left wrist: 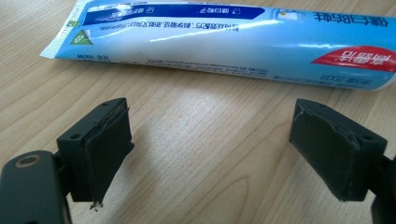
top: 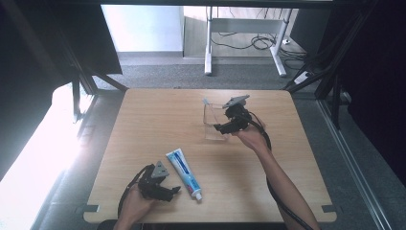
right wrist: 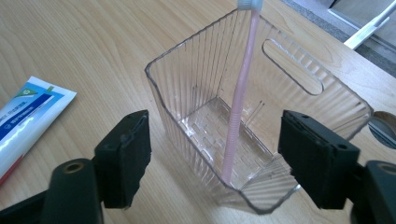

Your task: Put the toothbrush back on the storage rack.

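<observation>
A wooden table [top: 158, 120] stands on grey carpet. A clear bin [right wrist: 261, 121] sits upright toward its far right, a pink toothbrush [right wrist: 238, 102] leaning inside. A toothpaste tube [top: 183, 172] lies flat at the near left. The right gripper [top: 225, 127] hovers at the bin, jaws apart, empty. The left gripper [top: 173, 191] rests just beside the tube, jaws wide, empty.

Light wooden desk [top: 143, 124] with rounded corners, grey carpet floor [top: 158, 76] beyond it, white legs of another table [top: 208, 52] at the back, black cables [top: 261, 42] on the floor beneath
</observation>
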